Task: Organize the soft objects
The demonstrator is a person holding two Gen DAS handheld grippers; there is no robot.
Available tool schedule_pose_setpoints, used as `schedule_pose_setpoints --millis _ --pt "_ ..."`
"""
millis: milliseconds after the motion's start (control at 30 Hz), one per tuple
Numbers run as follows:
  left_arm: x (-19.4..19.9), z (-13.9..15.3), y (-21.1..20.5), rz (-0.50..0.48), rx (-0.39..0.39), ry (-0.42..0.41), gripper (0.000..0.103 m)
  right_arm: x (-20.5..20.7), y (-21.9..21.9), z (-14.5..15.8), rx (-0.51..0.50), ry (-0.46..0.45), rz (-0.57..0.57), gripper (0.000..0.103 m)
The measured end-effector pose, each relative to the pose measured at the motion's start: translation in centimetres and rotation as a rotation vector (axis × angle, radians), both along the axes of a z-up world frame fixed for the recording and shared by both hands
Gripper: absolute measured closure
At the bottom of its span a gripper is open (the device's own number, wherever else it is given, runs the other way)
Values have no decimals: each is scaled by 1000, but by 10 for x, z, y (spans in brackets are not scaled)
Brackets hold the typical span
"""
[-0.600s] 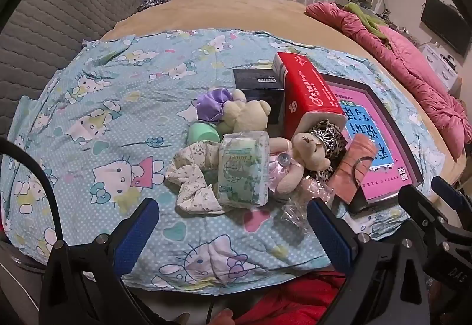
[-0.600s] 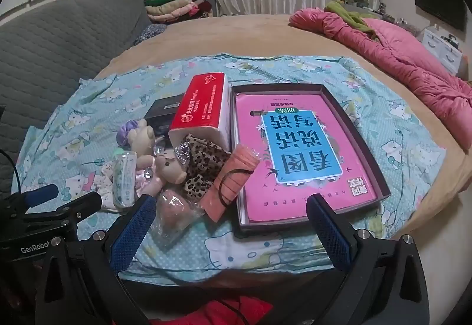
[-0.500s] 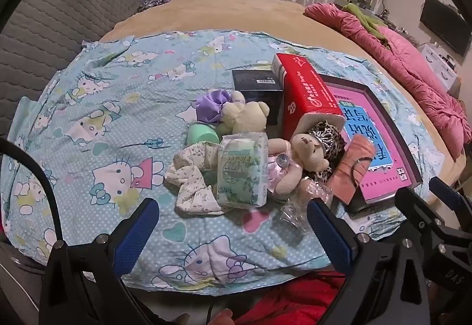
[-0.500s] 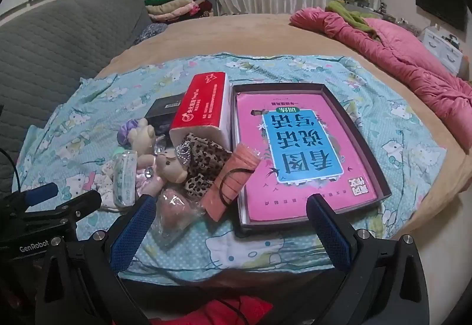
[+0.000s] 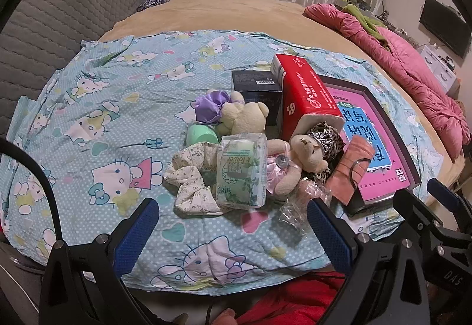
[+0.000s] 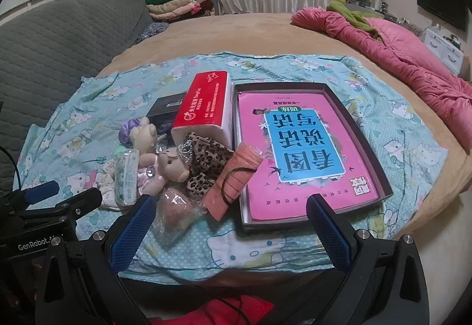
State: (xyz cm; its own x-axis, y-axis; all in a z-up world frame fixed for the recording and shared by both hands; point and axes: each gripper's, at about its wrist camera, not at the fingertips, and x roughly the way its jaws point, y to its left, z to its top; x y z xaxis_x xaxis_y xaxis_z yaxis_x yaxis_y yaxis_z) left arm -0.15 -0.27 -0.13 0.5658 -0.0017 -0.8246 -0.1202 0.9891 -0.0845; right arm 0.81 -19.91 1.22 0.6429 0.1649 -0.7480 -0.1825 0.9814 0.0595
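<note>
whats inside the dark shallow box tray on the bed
A pink book with a blue title panel lies flat in the dark shallow box tray, filling most of it. Anything beneath the book is covered.

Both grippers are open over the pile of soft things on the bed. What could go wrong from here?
1. The tissue pack lies across the floral cloth and against the pink-dressed bear; a grab may drag neighbours along.
2. The crinkly clear bag may slip from the right gripper.

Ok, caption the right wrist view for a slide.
Open right tool poised above plush bears, tissue packs and a dark tray holding a pink book.
</note>
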Motion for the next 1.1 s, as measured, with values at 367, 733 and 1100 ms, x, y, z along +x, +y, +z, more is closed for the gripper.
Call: schedule_pose_setpoints --millis 367,733,1100 --pt "2 -1 4 -1 -50 0 2 1 0 -3 8 10 1 1" --pt "8 -13 12 -8 -45 32 2 5 -4 -9 19 20 -7 1" --pt "22 -24 27 -21 -171 62 11 14 -11 -18 32 26 -18 1"
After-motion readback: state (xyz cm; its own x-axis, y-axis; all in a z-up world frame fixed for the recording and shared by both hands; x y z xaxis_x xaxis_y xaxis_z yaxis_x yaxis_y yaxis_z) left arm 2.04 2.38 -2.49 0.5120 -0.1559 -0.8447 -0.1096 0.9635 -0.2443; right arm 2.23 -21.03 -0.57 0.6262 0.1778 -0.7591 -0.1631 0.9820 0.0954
